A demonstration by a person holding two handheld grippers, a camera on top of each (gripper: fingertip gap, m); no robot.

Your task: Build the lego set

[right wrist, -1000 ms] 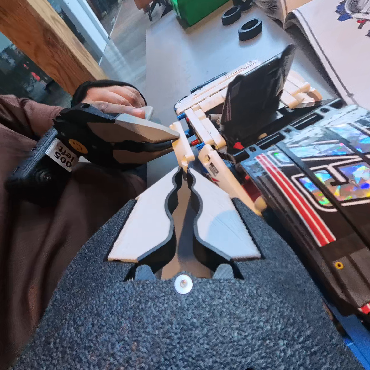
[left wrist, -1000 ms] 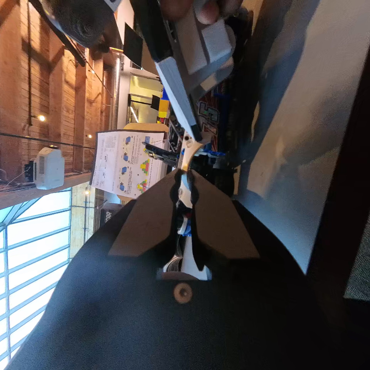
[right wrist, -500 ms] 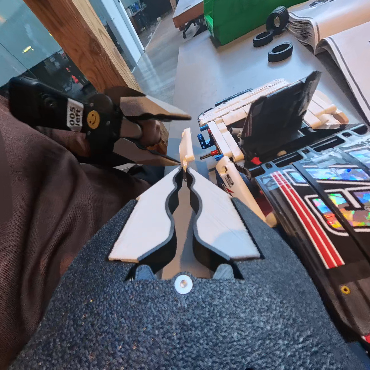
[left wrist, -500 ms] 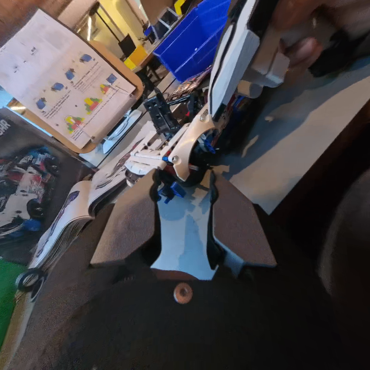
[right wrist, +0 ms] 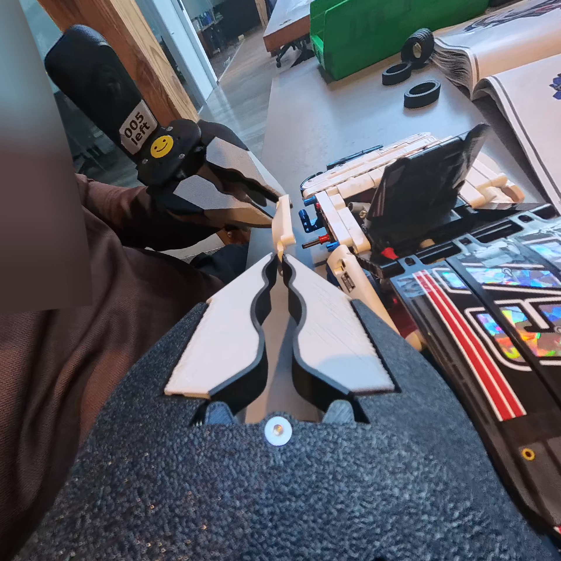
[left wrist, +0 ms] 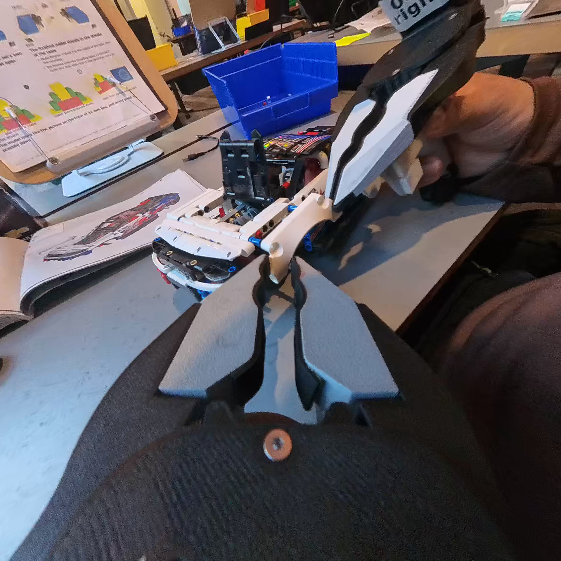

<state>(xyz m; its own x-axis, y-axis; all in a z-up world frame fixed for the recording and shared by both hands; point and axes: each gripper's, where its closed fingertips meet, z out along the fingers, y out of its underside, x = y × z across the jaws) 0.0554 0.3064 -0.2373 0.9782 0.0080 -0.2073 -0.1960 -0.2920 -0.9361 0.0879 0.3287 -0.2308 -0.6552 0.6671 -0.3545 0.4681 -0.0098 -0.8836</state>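
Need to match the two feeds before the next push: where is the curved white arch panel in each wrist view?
Left wrist view: the white arch panel sits just above centre, running from the left gripper up to the right gripper.
Right wrist view: the panel is left of centre, above the right gripper.
Shared landmark: the upright black seat piece.

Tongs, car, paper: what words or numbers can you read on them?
I name places, not wording.
Grey label, left tongs: short print.
White label, right tongs: cut off.
Sheet on the stand: printed lines.
Small car sticker: too tiny.
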